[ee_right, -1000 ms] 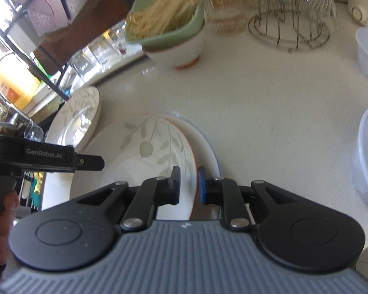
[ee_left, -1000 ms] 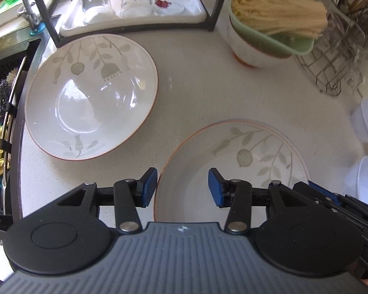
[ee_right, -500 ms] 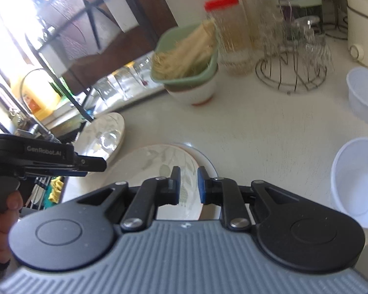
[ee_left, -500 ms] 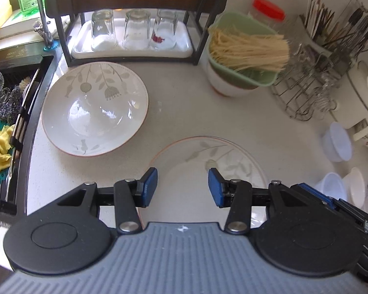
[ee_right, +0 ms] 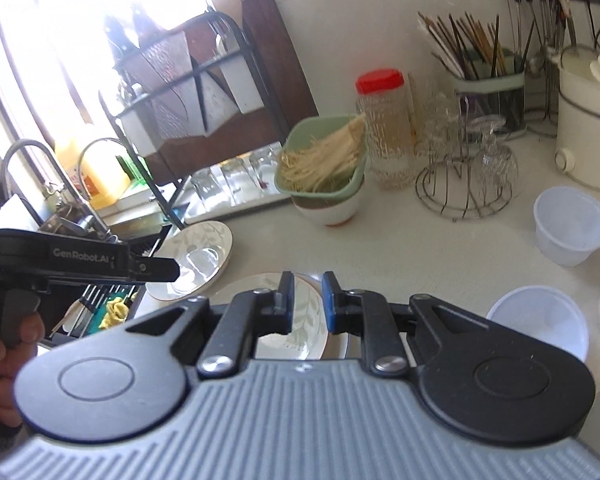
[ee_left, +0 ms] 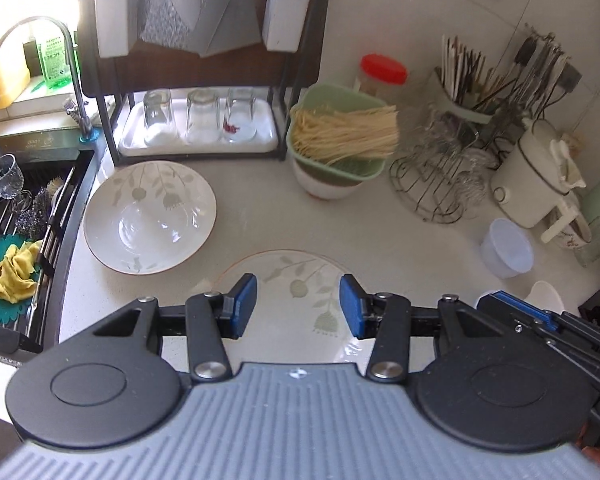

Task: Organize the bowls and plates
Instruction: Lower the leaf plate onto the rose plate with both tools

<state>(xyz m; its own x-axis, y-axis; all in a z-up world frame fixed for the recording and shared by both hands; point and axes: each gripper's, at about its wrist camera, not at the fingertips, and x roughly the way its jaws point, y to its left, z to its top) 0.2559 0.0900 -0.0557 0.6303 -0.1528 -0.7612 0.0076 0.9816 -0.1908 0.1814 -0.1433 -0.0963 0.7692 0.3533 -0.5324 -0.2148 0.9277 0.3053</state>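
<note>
The left gripper [ee_left: 298, 306] hides the near half of the leaf-patterned plate [ee_left: 300, 280].
</note>
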